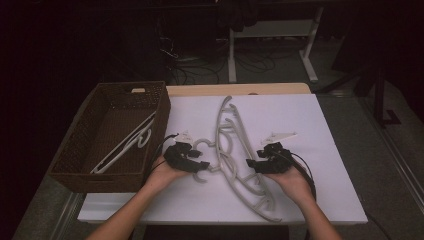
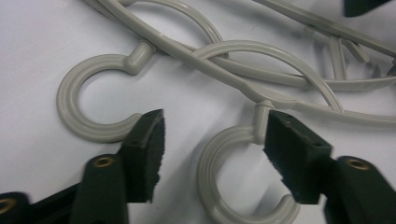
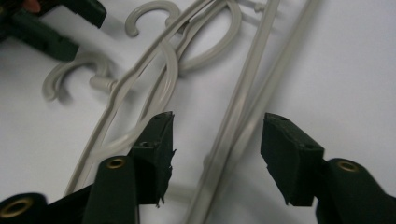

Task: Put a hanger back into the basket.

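Observation:
Two grey plastic hangers (image 1: 235, 150) lie crossed over each other on the white tabletop (image 1: 325, 150). My left gripper (image 1: 202, 165) is at their hook ends. In the left gripper view it (image 2: 212, 140) stands open, with the nearer hook (image 2: 205, 172) lying between its jaws and the other hook (image 2: 70, 107) just left of them. My right gripper (image 1: 250, 164) is on the hangers' other side. In the right gripper view it (image 3: 217, 140) is open, its jaws straddling the hangers' straight bars (image 3: 233, 116) without pressing them.
A brown wicker basket (image 1: 75, 165) stands at the table's left with a white hanger (image 1: 127, 142) inside. The hangers' far ends reach toward the table's back edge. Beyond the table are cables and white desk legs (image 1: 232, 55) on a dark floor.

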The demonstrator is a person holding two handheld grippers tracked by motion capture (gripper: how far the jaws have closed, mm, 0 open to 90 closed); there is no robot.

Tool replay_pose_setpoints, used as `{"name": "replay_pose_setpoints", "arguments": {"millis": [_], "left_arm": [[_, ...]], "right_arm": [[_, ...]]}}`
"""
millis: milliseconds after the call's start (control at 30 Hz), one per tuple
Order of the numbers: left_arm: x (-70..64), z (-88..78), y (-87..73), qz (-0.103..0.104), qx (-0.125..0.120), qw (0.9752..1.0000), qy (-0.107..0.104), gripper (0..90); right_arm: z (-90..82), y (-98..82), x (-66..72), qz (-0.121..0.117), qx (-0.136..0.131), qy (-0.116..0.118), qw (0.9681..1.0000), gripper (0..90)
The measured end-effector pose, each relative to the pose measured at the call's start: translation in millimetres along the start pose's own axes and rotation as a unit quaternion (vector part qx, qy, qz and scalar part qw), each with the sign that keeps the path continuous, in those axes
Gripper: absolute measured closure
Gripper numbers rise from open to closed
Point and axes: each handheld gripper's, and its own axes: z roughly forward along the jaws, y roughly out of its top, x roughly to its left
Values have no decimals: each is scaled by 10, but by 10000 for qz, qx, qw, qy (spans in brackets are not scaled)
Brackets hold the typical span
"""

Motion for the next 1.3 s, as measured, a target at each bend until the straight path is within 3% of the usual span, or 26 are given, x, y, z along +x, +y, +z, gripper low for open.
{"name": "replay_pose_setpoints", "arguments": {"millis": [167, 400, 633, 800, 967, 1100, 1300], "left_arm": [[7, -12, -1, -52, -91, 9999, -28, 278], [11, -18, -9, -83, -124, 9999, 26, 266], [16, -21, -11, -106, -160, 9998, 88, 248], [20, -22, -13, -122, -168, 9997, 145, 231], [24, -27, -13, -131, -176, 9996, 184, 228], [23, -37, -11, -132, -221, 9995, 204, 222], [14, -54, -5, -122, -278, 9993, 198, 220]], "right_arm": [[201, 163, 5, -192, 125, -175, 9996, 531], [459, 293, -62, -275, 308, -468, 9980, 623], [598, 354, -60, -366, 414, -464, 9974, 676], [744, 395, 1, -598, 660, -548, 9945, 704], [774, 450, 32, -637, 703, -640, 9934, 750], [768, 509, 52, -744, 662, -621, 9931, 791], [773, 600, 58, -958, 731, -261, 9924, 799]]}}
